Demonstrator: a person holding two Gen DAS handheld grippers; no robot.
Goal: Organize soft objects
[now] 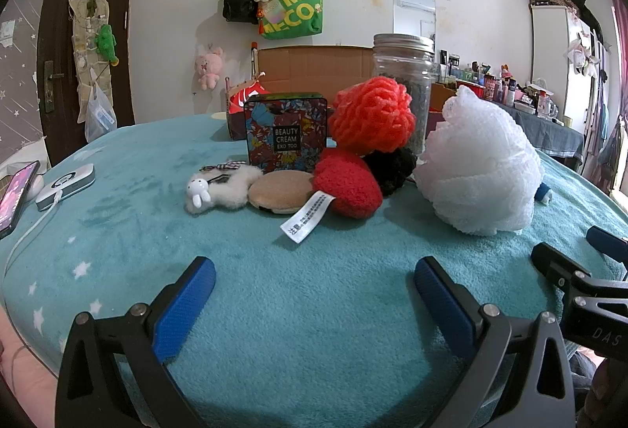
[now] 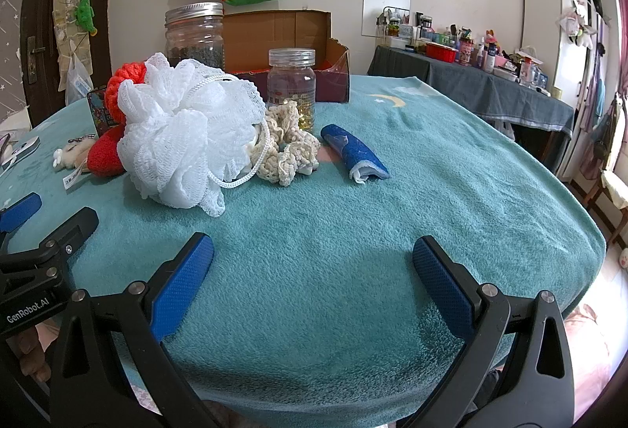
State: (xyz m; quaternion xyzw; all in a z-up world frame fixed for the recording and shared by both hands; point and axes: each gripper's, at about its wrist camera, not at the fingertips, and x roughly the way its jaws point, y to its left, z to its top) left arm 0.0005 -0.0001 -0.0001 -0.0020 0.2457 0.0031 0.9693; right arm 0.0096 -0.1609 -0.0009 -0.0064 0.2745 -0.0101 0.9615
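Teal blanket point(image 2: 392, 192) is carrying every soft item unsorted—white mesh pouf point(image 2: 184, 137), red knit heart point(image 1: 347, 188), cream scrunchie point(image 2: 290, 149)—while left gripper point(image 1: 314, 294) and right gripper point(image 2: 314, 271) are hovering spread, empty.

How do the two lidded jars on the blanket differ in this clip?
The tall glass jar has a silver metal lid; the small clear jar has a clear plastic lid. The tall glass jar holds dark material in its lower part; the small clear jar holds golden capsules at the bottom. The tall glass jar stands behind the white bath pouf; the small clear jar stands behind the cream scrunchie. Both stand upright and closed.
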